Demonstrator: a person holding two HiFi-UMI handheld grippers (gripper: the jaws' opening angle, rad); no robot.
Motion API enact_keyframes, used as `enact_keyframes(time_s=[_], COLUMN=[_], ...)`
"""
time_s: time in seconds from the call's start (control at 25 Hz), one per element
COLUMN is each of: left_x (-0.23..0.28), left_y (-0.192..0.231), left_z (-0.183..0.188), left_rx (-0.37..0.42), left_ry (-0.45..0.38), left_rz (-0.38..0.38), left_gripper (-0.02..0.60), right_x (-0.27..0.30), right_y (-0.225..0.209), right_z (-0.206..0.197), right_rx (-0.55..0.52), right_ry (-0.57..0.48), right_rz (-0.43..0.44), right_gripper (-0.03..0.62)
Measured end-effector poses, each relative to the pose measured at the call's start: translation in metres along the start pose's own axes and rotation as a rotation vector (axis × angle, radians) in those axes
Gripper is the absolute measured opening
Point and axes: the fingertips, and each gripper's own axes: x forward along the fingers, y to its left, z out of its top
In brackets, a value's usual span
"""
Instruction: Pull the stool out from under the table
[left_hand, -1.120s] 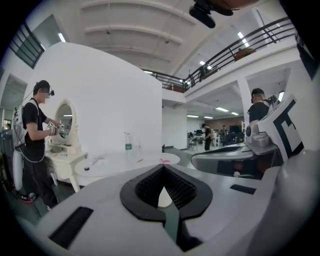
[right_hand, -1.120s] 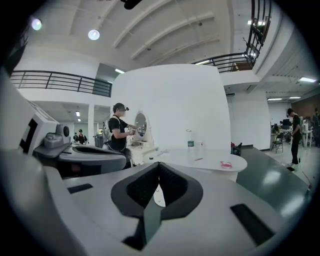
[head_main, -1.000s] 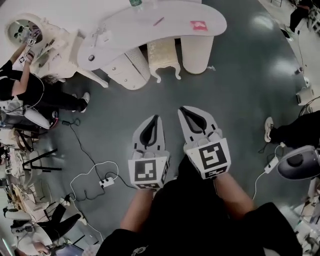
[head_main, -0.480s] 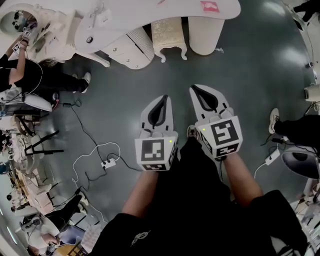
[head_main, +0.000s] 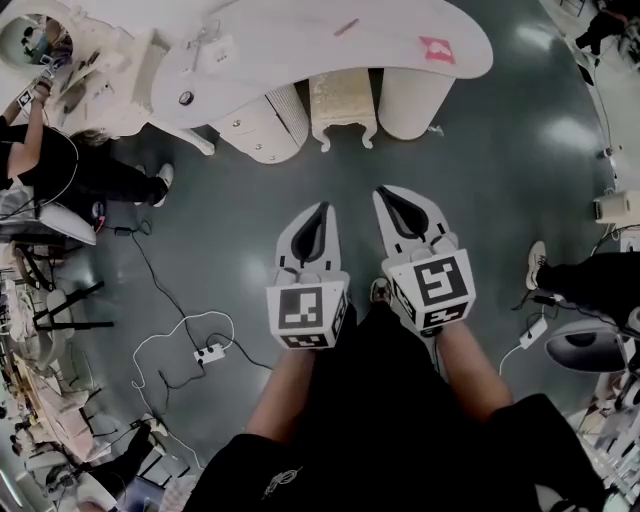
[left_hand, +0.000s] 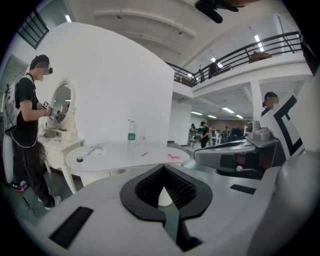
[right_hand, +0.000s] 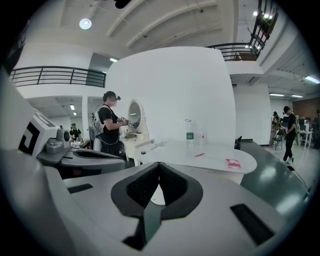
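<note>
Open floor (head_main: 250, 220) between us and table (head_main: 290, 55); we see nothing lying in straight path. Stool (head_main: 342, 100) tucked under tabletop edge, boxed in by drawer pedestal (head_main: 255, 125) on our left and round pedestal (head_main: 410, 100) on our right, both just beside it. Tabletop overhangs stool's rear; front side faces us, open. Power strip (head_main: 208, 353) with cables on floor to our left, off line. Person (head_main: 60, 170) far left, well apart.

Power strip (head_main: 209, 353), pink packet (head_main: 437, 49), bottle (left_hand: 131, 133)
</note>
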Motion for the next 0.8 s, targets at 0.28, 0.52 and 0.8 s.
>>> enact_keyframes(time_s=[0.28,0.52,0.8], left_x=[0.025,0.036,0.062], left_y=[0.075,0.129,0.143], left_z=[0.012,0.018,0.003], left_rx=[-0.013,0.017,0.0], left_ry=[-0.017,-0.004,0.035], left_rz=[-0.043,-0.099,-0.143], left_gripper=[0.006,0.006,0.006], right_x=[0.08,0.122,0.143], right_y=[0.03,0.051,0.04], right_z=[0.027,0.046,0.036], right_rx=[-0.024,-0.028,-0.01], right_ry=[0.025,0.034,0.08], right_rz=[-0.018,-0.082,-0.131], right_gripper=[0.006,0.006,0.006])
